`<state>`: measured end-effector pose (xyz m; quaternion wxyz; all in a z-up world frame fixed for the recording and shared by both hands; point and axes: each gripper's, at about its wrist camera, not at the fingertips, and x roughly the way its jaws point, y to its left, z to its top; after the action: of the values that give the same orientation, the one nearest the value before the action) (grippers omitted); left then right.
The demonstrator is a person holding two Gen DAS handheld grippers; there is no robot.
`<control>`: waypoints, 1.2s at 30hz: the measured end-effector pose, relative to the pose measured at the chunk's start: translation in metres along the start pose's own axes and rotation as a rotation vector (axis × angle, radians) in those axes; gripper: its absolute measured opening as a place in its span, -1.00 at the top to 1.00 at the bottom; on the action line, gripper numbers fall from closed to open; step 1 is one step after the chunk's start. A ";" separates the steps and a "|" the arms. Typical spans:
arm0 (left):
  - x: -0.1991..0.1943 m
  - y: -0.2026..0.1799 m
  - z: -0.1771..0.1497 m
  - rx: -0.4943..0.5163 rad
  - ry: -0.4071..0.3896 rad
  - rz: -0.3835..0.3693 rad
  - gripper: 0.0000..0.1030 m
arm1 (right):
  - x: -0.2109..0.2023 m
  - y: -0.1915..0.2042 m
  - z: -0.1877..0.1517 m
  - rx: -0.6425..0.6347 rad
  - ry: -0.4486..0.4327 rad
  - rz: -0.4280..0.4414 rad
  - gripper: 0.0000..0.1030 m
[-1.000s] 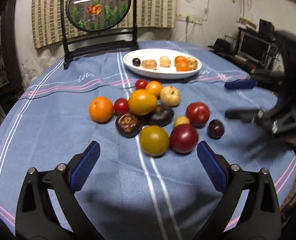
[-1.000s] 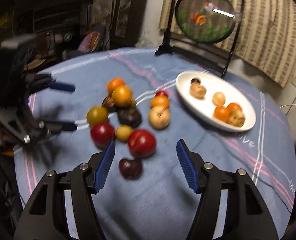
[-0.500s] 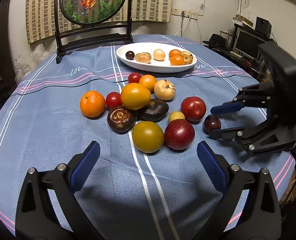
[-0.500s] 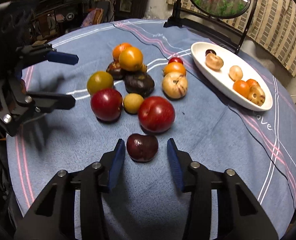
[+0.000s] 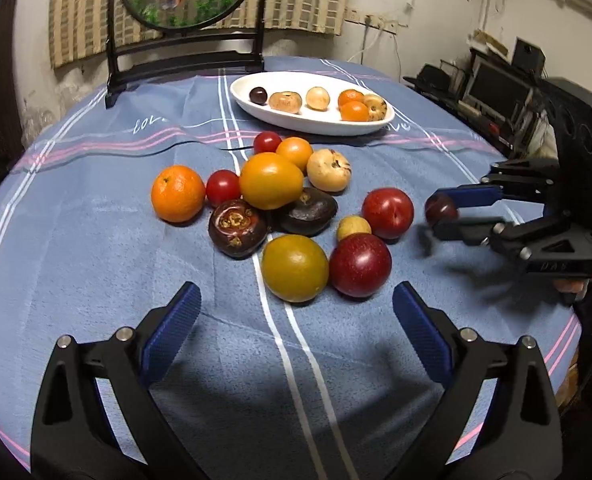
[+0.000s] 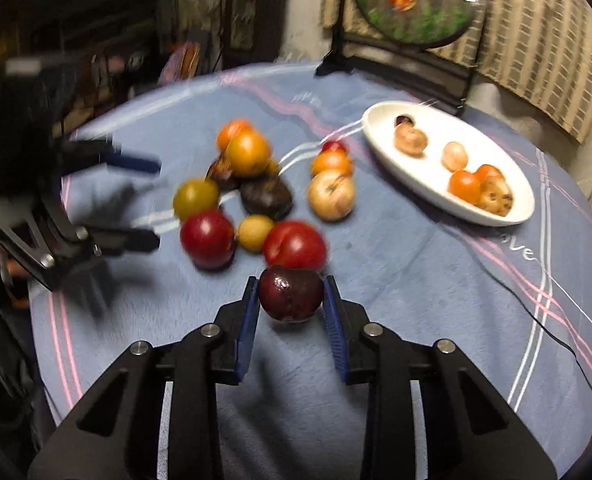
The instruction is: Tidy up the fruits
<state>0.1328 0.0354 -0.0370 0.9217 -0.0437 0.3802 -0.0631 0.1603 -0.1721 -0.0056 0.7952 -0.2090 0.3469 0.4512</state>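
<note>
On the left side of the round desk covered in a blue striped cloth, the left claw is hanging over the near cloth with its blue-padded fingers spread wide and nothing between them, probably waiting its turn behind the loose fruit. Just ahead of it, the heap is sitting in a tight cluster: a round orange mandarin at the left edge, a dark wrinkled purple fruit beside it, a large yellow-green tomato-like fruit touching a glossy deep-red plum. Farther back, the white oval ceramic dish is already holding six small fruits in a row, so it is likely the sorting target. Towards the right, the right claw is clamping a small dark maroon plum between its pads, squeezing it at its widest part so the smooth skin is less likely to slip; the plum is sitting just beside a bright red plum, apparently lifted slightly off the cloth, though blur is making that uncertain.
</note>
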 end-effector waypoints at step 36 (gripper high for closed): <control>0.029 0.013 0.012 -0.265 0.049 -0.012 0.22 | 0.003 -0.008 0.001 0.022 0.013 -0.066 0.37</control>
<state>0.1632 0.0445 -0.0502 0.8979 -0.1658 0.4074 -0.0188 0.1684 -0.1736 -0.0070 0.8096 -0.2147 0.3500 0.4195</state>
